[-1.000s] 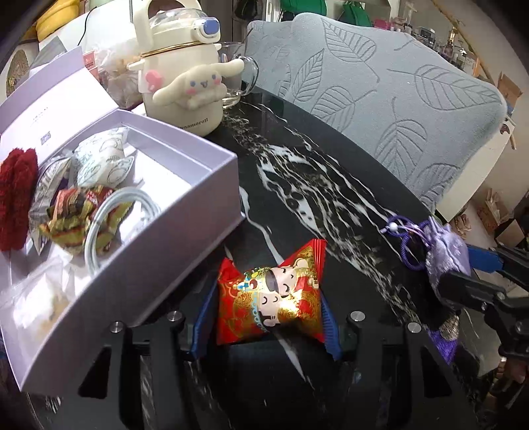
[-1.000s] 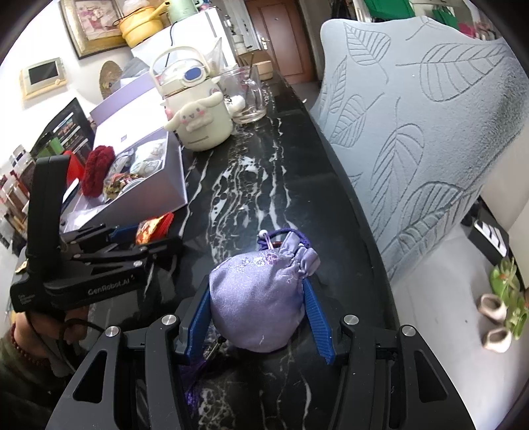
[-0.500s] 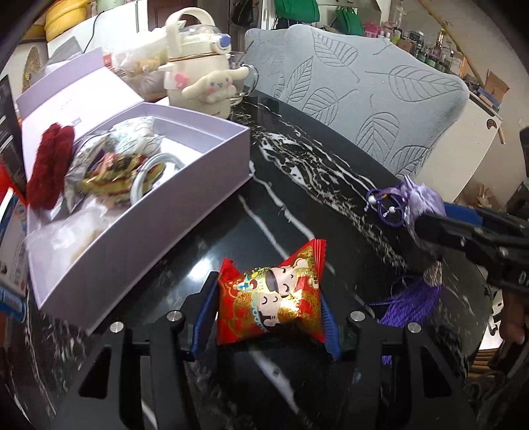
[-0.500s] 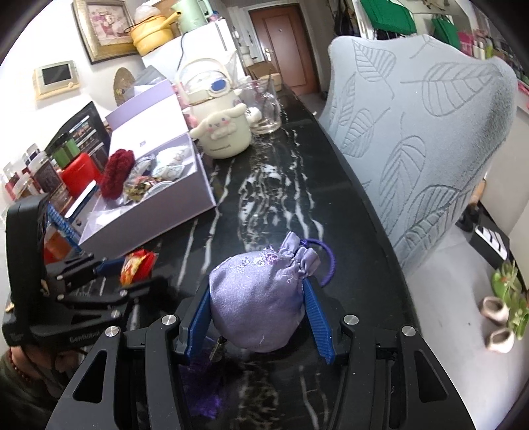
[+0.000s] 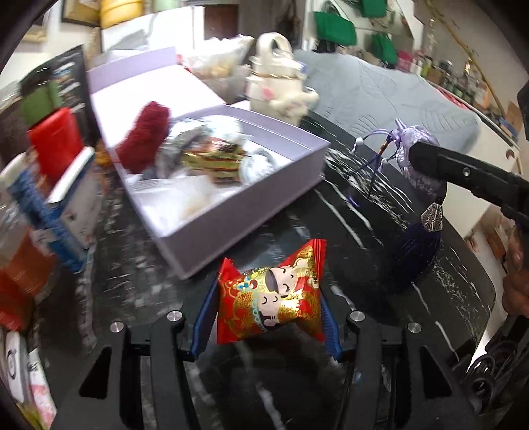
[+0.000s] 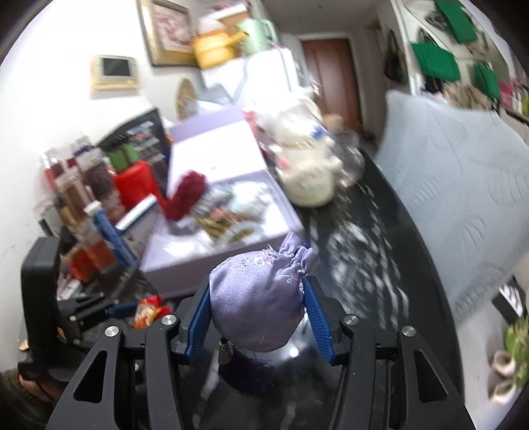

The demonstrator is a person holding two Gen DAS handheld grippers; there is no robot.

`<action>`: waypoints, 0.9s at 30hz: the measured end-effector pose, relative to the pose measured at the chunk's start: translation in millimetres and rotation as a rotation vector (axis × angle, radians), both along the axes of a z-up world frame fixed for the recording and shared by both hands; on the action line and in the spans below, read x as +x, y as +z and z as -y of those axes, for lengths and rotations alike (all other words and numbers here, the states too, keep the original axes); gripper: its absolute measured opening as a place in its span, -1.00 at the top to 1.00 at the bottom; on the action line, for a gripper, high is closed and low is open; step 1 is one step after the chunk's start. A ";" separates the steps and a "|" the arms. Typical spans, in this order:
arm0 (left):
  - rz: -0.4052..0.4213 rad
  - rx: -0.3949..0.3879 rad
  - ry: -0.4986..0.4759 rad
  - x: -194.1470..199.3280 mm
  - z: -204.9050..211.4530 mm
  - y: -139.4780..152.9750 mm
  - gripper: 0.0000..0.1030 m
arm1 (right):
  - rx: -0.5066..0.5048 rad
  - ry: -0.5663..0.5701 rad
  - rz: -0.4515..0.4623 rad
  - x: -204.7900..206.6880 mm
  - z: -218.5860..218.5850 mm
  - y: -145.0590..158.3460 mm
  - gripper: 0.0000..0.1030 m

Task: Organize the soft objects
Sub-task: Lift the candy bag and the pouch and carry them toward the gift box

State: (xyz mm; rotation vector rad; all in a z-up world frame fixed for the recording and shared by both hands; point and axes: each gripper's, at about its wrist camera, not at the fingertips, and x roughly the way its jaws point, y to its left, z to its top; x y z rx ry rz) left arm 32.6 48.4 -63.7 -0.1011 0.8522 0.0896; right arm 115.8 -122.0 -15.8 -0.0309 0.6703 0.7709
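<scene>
The left gripper (image 5: 266,314) has its fingers clamped on a red foil snack packet (image 5: 269,297) above the black marble table (image 5: 380,238). The right gripper (image 6: 256,309) pinches a lilac drawstring pouch (image 6: 258,297). The open lavender box (image 5: 231,211) ahead is crowded, so either item could snag its near wall. A cream cartoon kettle (image 5: 277,89) stands just behind.

A black white-veined marble tabletop (image 6: 380,251) is gleaming beside a grey leaf-embossed upholstered chair back (image 6: 463,172); a brown wooden door (image 6: 330,76) and framed picture (image 6: 165,29) are standing against white walls.
</scene>
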 end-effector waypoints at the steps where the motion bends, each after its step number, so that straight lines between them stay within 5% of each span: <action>1: 0.005 0.003 0.009 -2.7 -3.8 1.2 -0.04 | 0.011 0.013 0.012 -4.1 -5.1 2.8 -0.03; 10: 0.000 0.012 0.058 -36.6 -19.6 -2.0 -0.04 | -0.071 0.062 -0.024 -37.3 -15.5 -29.6 -0.03; 21: -0.005 -0.016 -0.012 -41.3 -0.2 -8.0 -0.04 | -0.158 -0.002 -0.092 -68.8 21.4 -58.5 -0.08; 27: -0.012 -0.020 -0.025 -44.5 5.3 -10.2 -0.04 | -0.169 -0.003 -0.100 -77.3 27.1 -62.9 -0.63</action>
